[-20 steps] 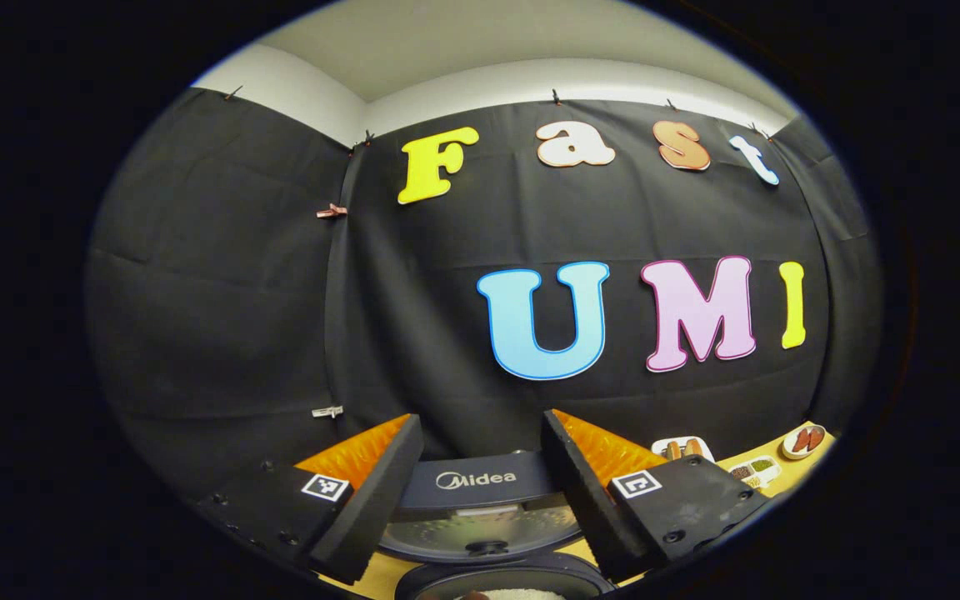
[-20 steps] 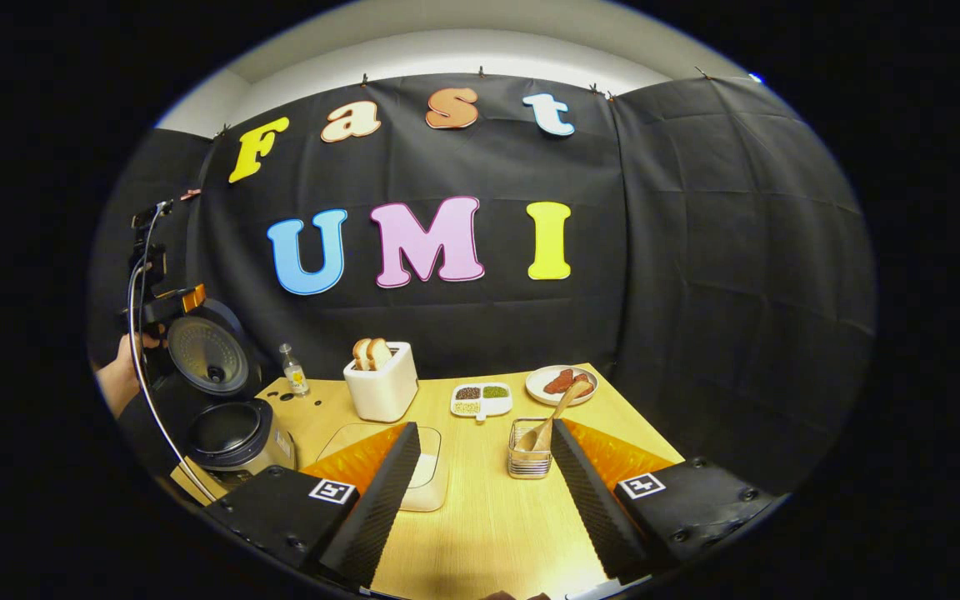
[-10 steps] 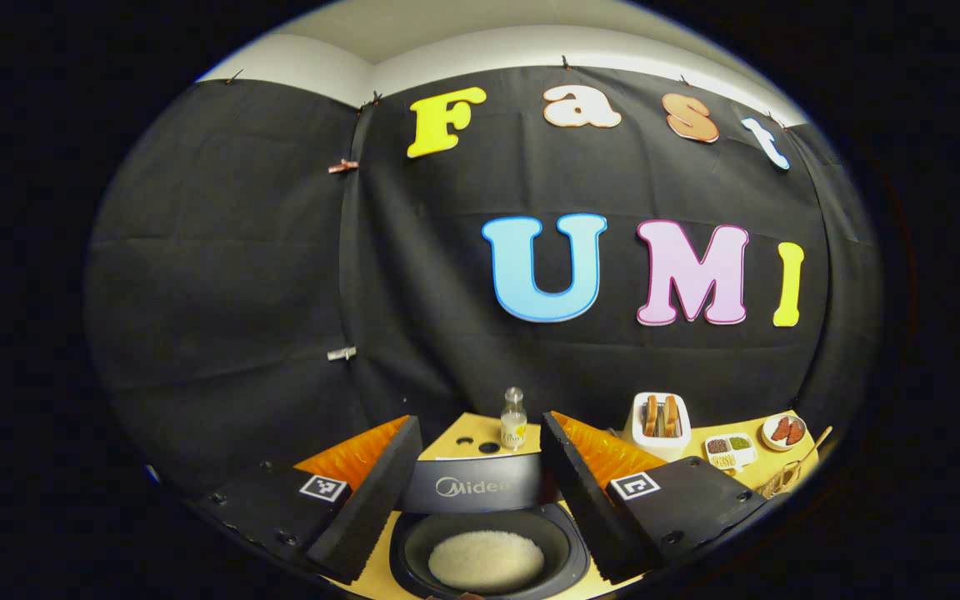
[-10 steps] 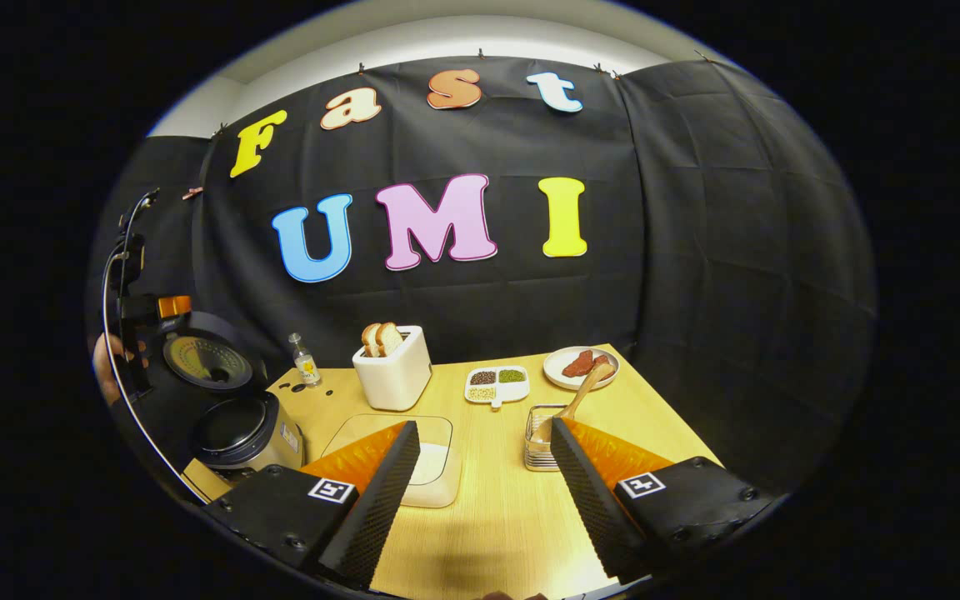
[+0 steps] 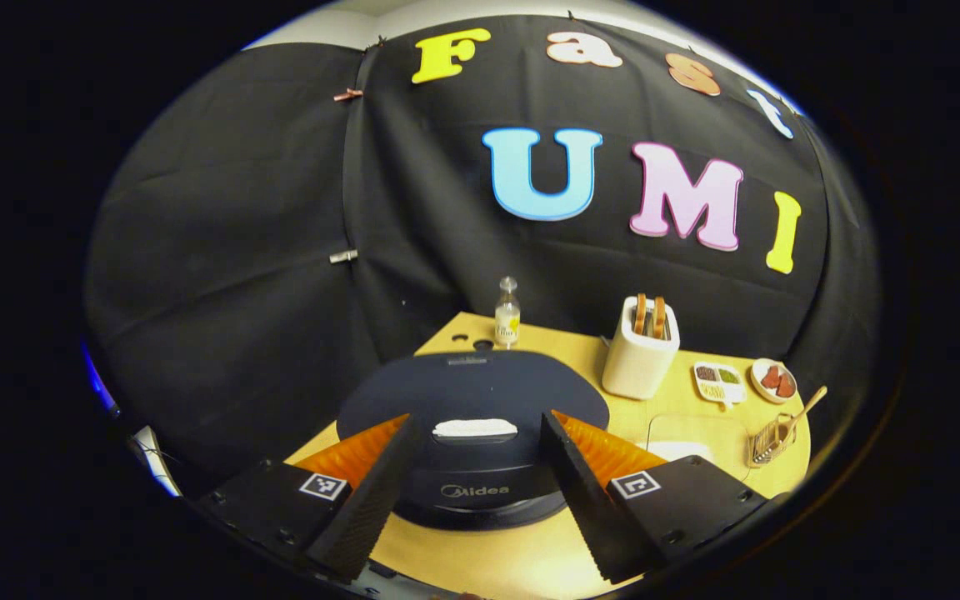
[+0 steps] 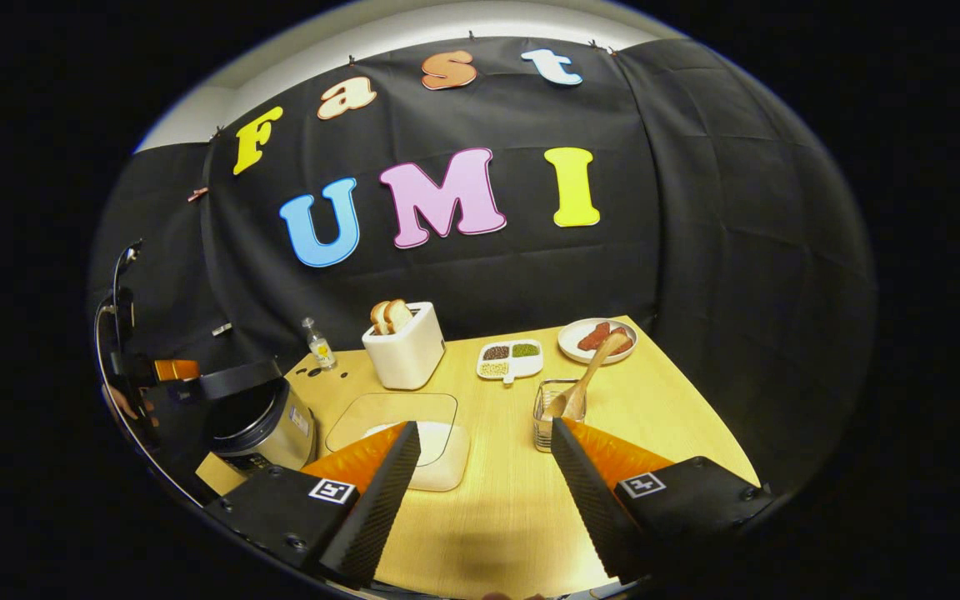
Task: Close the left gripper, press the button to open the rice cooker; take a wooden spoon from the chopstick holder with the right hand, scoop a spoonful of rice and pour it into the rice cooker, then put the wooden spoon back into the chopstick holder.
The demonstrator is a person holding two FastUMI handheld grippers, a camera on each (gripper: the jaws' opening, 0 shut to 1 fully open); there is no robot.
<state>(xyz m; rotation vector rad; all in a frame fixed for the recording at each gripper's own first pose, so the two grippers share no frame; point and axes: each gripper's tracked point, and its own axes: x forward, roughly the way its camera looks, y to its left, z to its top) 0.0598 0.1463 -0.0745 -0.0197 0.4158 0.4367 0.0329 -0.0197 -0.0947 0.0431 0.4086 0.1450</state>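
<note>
Rice cooker [image 5: 473, 433] sits at the near left corner of the wooden table [image 6: 488, 517], its dark lid down in my left gripper view, the pale button at the lid's front just beyond my left gripper [image 5: 473, 487], whose fingers stand wide apart and hold nothing. My right gripper view sees the cooker [image 6: 259, 421] from the side, the lid appearing not quite flat. My right gripper [image 6: 484, 492] is also spread wide and empty above bare table. That view shows the white toaster [image 6: 405, 357] with bread, a clear-lidded container of rice [image 6: 413, 437], the wire chopstick holder [image 6: 557, 410] with the wooden spoon [image 6: 584, 385] leaning in it, a sectioned dish [image 6: 510, 358], a plate [image 6: 597, 340] and a small bottle [image 6: 317, 343]. Black cloth walls the booth.
</note>
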